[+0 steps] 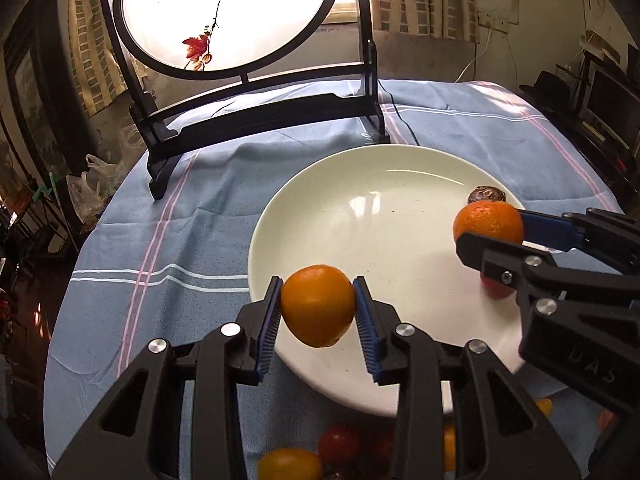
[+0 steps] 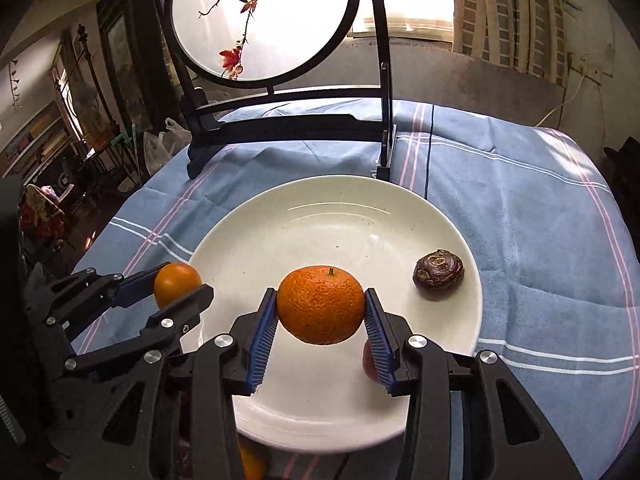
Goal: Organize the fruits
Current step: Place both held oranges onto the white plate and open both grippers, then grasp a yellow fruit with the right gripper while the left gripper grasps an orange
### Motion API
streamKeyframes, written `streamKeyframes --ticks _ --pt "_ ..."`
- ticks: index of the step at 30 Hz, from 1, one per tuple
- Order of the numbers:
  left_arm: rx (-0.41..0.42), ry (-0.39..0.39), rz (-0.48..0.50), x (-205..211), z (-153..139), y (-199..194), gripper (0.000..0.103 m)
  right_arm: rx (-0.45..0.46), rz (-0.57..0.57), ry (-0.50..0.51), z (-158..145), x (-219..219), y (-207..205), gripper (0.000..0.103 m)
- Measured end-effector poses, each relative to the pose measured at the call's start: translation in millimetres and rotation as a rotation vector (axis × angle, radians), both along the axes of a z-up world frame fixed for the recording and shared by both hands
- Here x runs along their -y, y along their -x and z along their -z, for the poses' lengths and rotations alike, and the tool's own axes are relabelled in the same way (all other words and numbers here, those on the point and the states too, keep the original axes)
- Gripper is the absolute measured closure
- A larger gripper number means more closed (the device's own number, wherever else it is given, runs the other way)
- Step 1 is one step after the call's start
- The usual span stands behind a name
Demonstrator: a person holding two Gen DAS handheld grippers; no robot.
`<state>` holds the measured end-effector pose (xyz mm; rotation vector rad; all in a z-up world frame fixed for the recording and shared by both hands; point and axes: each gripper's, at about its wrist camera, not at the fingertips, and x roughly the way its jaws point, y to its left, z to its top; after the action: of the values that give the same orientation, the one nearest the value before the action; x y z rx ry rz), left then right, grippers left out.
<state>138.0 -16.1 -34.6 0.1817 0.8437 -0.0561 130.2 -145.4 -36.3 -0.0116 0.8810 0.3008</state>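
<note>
Both tongs tilt down over the plate (image 2: pixel 452 344): left tongs (image 1: pixel 318 306) clamp a smooth orange (image 1: pixel 318 306), right tongs (image 2: pixel 320 305) clamp a mandarin (image 2: pixel 320 305)

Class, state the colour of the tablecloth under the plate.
Blue tablecloth with white and pink stripes; clearest in the right wrist view.

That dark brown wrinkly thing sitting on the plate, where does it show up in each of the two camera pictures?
Left wrist view: the brown fruit sits at the white plate's far right rim, just above the rough orange held by the right gripper.
Right wrist view: the brown fruit lies right of centre, on the plate's right side.
Shared landmark: the round bird screen behind the plate.
</note>
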Motion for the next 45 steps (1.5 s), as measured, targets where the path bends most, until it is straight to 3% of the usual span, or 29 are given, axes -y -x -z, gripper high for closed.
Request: streamKeyframes --ticks 2,3,10,15,20,25,27,29,30,37,39,41,43,45 --pt "0.016 -0.003 -0.018 -2 -1 0 0.030 0.006 0.011 0.000 -1 0 -2 0.055" --pt "0.036 -0.002 -0.028 -3 -3 2 0.029 0.021 0.011 -0.004 -4 0 0 0.054" --pt "0.060 0.021 -0.017 -16 -19 23 0.028 0.060 -0.023 -0.015 -30 8 33 0.048" --pt "0.093 0.013 0.051 -30 -29 73 0.028 0.071 -0.206 0.012 -36 0 111 0.041" --pt "0.068 -0.027 0.132 -42 -20 127 0.028 0.005 -0.393 0.066 -12 -17 195 0.041" --pt "0.030 -0.051 0.192 -50 -4 168 0.028 -0.089 -0.466 0.104 21 -32 233 0.042" --pt "0.005 -0.047 0.219 -50 5 180 0.028 -0.113 -0.465 0.117 31 -36 235 0.047" --pt "-0.024 -0.046 0.243 -47 13 187 0.028 -0.140 -0.462 0.119 39 -38 232 0.070" --pt "-0.036 -0.047 0.253 -44 18 190 0.028 -0.159 -0.474 0.120 43 -40 232 0.075" --pt "-0.084 -0.024 0.302 -25 37 191 0.028 -0.105 -0.459 0.138 29 -30 237 0.076" --pt "-0.095 -0.022 0.306 -19 41 186 0.035 -0.102 -0.437 0.121 25 -24 238 0.075" --pt "-0.115 -0.018 0.304 -16 46 181 0.052 -0.098 -0.427 0.122 24 -21 238 0.075" --pt "-0.114 -0.009 0.300 -14 47 178 0.063 -0.105 -0.422 0.117 25 -18 236 0.075" --pt "-0.119 -0.009 0.311 -13 45 180 0.063 -0.106 -0.421 0.118 26 -17 236 0.075"
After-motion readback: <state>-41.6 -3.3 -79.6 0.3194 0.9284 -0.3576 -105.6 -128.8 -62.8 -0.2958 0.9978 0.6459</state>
